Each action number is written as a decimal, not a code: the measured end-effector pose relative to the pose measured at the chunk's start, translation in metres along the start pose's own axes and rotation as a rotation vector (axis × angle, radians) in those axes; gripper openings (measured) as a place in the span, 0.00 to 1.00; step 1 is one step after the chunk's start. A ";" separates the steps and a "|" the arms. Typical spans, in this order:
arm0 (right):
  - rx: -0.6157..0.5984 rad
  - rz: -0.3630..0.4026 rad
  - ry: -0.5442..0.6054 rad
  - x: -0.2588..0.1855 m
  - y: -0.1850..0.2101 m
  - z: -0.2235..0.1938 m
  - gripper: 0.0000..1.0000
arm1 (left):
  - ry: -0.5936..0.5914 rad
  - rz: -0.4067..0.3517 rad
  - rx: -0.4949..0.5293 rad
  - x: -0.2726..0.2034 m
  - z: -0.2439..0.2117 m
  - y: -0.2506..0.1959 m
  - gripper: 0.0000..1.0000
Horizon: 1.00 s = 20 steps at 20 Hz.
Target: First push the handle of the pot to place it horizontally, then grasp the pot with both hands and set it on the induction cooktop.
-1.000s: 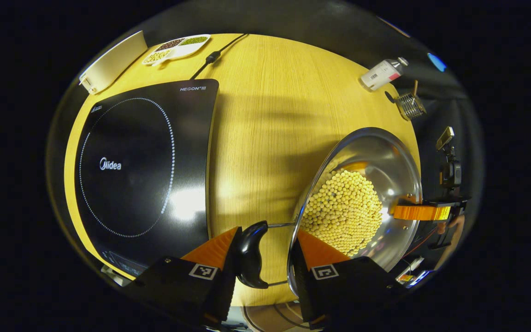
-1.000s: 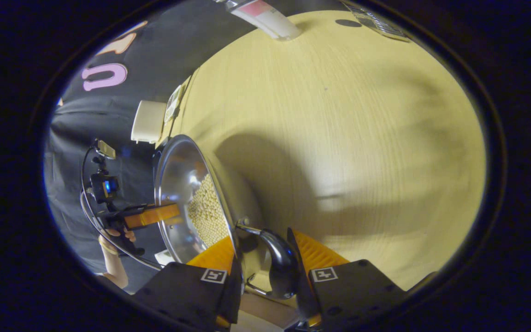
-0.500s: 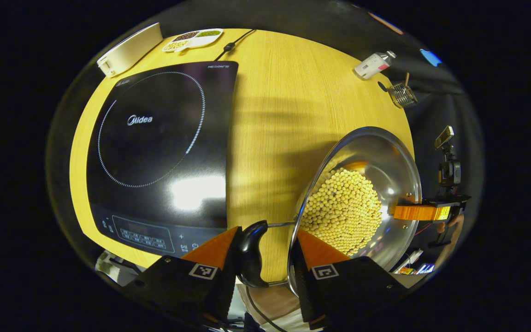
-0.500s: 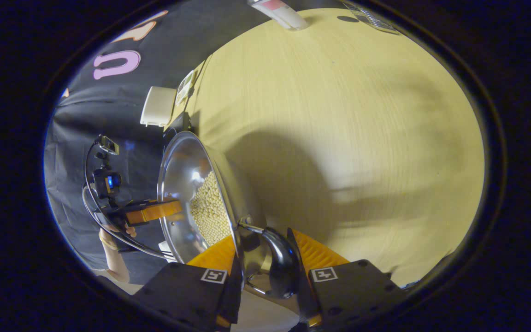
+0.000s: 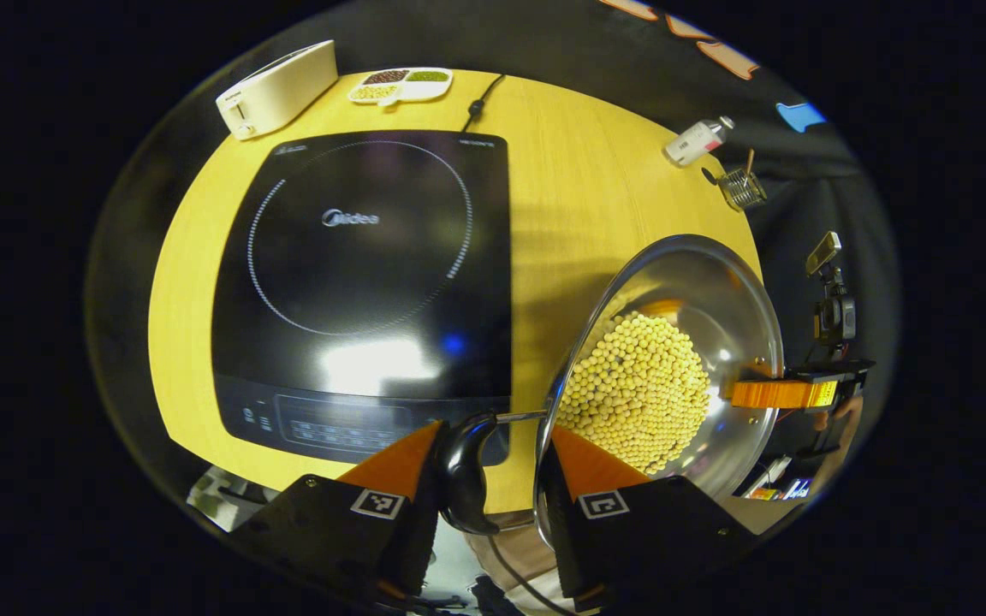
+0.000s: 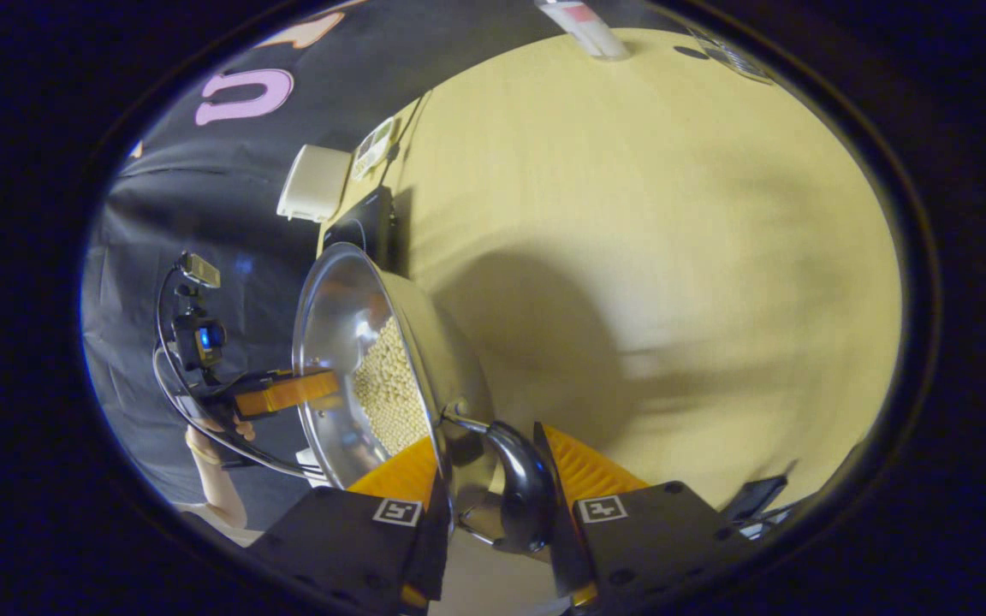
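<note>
A steel pot filled with pale soybeans hangs above the wooden table, held up from both sides. My left gripper is shut on its black left handle, one finger outside the handle and the other inside the rim. Across the pot, the other gripper grips the far side. In the right gripper view, my right gripper is shut on the pot's other black handle, with the pot to its left. The black induction cooktop lies flat just left of the pot.
A white box-shaped appliance, a divided dish of beans and the cooktop's cord sit at the table's far edge. A bottle lies near a small wire basket at far right. Bare table stretches right of the pot.
Both grippers have carried the pot leftward toward the cooktop. In the left gripper view the cooktop has slid right until its near corner lies under my fingers. Grips are unchanged.
</note>
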State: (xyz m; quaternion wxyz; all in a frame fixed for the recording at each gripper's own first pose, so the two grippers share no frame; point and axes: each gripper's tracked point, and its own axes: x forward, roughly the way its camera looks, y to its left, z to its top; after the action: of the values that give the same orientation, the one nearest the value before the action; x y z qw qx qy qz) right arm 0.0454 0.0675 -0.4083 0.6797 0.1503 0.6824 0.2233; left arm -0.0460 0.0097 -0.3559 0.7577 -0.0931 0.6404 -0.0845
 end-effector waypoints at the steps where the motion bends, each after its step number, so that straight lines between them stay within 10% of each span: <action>1: 0.000 0.001 -0.004 0.006 0.012 0.000 0.51 | -0.003 0.002 0.006 -0.005 0.002 0.013 0.59; 20: 0.063 -0.056 -0.130 0.133 0.183 0.058 0.45 | -0.116 0.016 0.196 -0.024 0.107 0.211 0.59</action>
State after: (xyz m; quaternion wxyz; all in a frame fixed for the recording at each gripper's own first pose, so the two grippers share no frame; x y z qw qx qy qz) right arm 0.0810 0.2977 -0.4281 0.7233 0.1666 0.6475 0.1727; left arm 0.0576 0.2236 -0.3686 0.7996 -0.0182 0.5848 -0.1355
